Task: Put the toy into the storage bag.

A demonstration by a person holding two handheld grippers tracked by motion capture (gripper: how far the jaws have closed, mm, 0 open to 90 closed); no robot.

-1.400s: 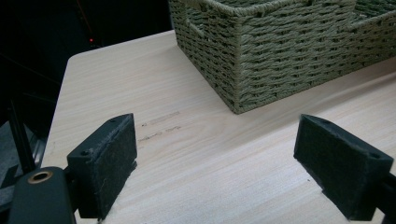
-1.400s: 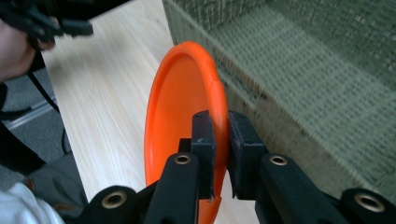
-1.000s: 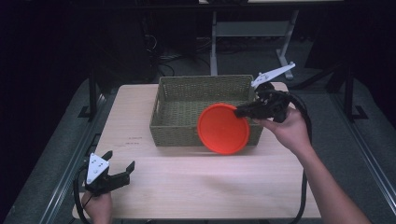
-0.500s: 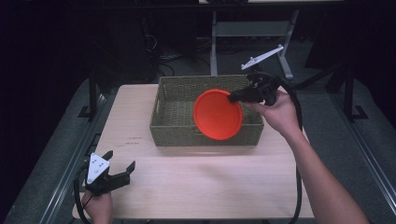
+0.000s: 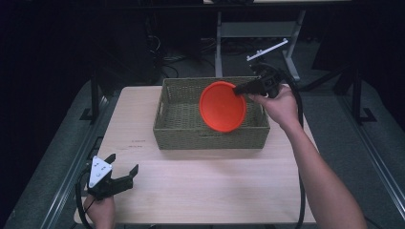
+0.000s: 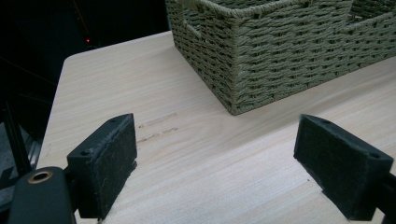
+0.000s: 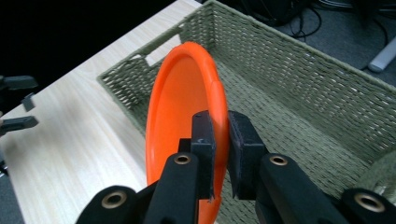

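Note:
An orange plate hangs tilted on edge over the woven green basket, held by its right rim. My right gripper is shut on that rim; in the right gripper view the black pads pinch the orange plate above the basket's inside. My left gripper rests at the table's front left corner, open, with nothing between its pads. The left gripper view looks toward a corner of the basket.
The light wooden table has free room in front of the basket and to its left. Dark floor, cables and a metal stand lie beyond the far edge.
My right gripper has lifted the plate up and back, from the basket's front right wall to above its inside. The left gripper has stayed where it was.

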